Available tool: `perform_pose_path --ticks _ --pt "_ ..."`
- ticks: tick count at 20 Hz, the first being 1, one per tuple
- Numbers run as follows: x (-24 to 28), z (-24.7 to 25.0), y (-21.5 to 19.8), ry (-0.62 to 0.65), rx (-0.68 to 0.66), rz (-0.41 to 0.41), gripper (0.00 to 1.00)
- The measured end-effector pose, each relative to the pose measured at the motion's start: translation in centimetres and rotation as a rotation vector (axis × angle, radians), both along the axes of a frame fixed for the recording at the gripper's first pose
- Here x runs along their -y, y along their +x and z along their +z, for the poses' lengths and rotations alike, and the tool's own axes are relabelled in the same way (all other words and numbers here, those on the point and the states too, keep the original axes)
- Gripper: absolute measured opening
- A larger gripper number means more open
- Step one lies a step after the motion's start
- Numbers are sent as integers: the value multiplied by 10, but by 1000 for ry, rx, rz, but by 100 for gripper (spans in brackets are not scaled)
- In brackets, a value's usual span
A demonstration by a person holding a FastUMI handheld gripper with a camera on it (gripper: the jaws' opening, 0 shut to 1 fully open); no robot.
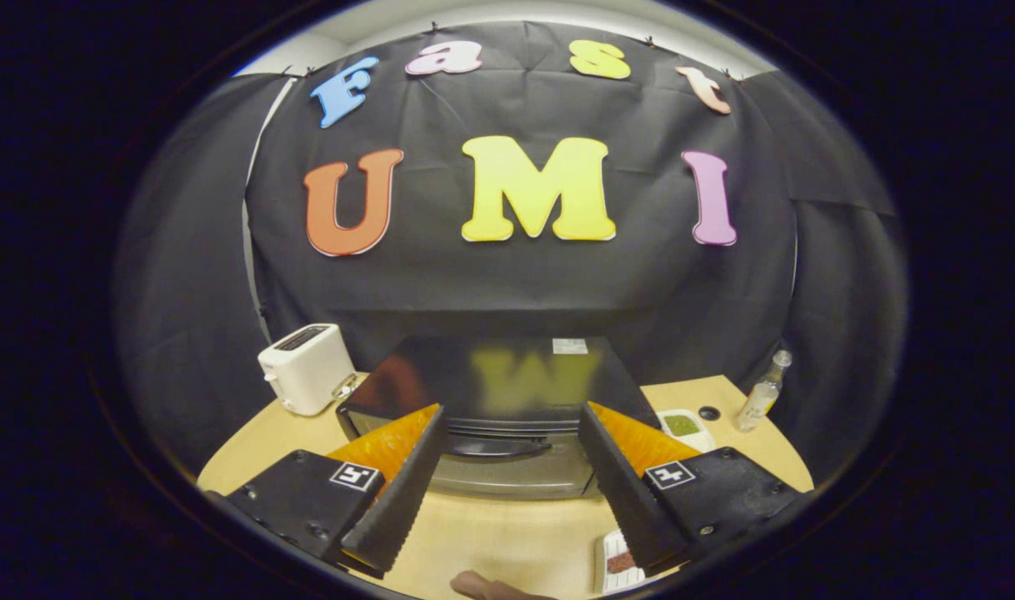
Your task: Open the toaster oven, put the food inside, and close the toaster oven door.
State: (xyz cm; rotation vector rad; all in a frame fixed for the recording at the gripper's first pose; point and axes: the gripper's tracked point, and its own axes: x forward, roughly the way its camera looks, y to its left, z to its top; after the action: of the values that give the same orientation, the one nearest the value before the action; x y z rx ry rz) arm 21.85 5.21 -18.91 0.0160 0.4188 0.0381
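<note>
You have not started the real work yet; the toaster oven (507,417) sits on the wooden table (507,542) just ahead of your gripper (507,467), its door shut and the dark handle (497,448) across the front untouched. Your fingers are spread wide with nothing between them; the handle shows in the gap, beyond the tips. The food looks to be on the small white tray (620,562) close beside the right finger, partly hidden by it; what it is I cannot tell. A second dish (682,427) with something green sits by the oven's right side; a white toaster (306,368) stands to its left, a clear bottle (762,392) further right. All three steps remain, as I judge it: opening the door, loading the food, closing up.
</note>
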Motion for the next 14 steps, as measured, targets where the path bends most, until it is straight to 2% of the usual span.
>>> perform_pose_path --ticks 6,10,14 --pt "-22 -44 30 -35 -106 37 100" --pt "-28 -49 38 -20 -114 22 100" --pt "-29 -47 29 -14 -113 12 100"
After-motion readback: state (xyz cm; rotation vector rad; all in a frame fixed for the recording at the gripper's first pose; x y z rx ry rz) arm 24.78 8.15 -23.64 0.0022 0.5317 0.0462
